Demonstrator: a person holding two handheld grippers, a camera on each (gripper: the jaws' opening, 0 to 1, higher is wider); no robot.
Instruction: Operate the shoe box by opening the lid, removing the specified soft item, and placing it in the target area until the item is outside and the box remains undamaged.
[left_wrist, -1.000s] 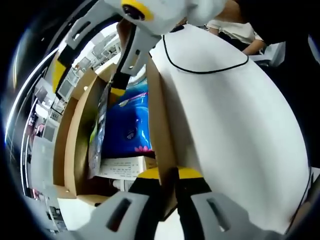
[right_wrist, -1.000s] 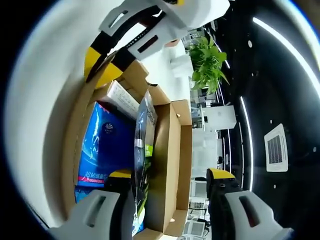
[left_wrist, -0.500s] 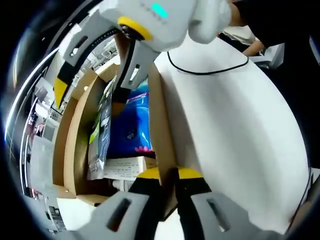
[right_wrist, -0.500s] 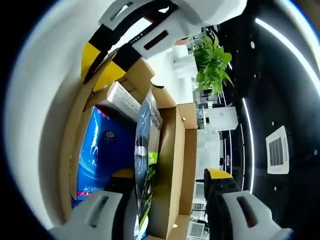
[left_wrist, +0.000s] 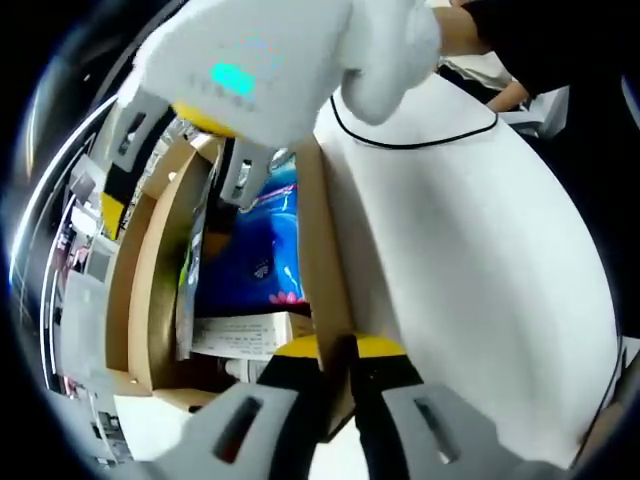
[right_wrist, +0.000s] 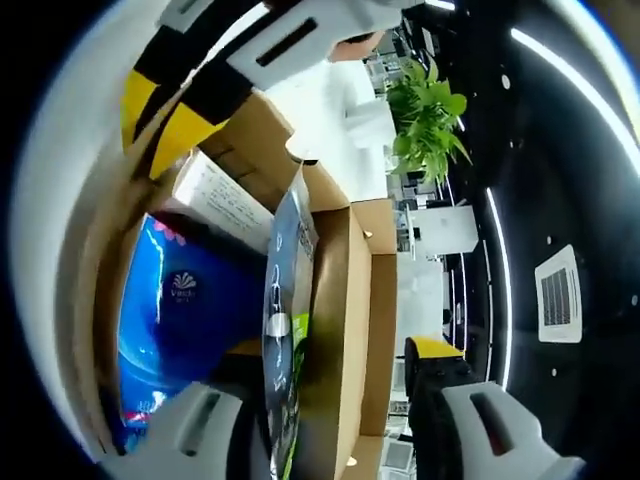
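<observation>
Right gripper (left_wrist: 215, 150) is pushing deeper into the box (left_wrist: 140, 290) than a second ago, fingers (right_wrist: 430, 360) wide apart around the thin foil pouch (right_wrist: 283, 330) standing against the far wall beside the blue pack (right_wrist: 175, 300). Pouch looks light, floppy, slick; pinch its top edge. Left gripper (left_wrist: 337, 360) is clenching the box's near wall.

1. The right gripper (left_wrist: 250, 70), blurred at upper left, hid the box's (left_wrist: 318, 240) far end.
2. The blue pack's (right_wrist: 175, 310) print was too small to read.
3. The pouch (right_wrist: 282, 330) ran off the bottom edge.
</observation>
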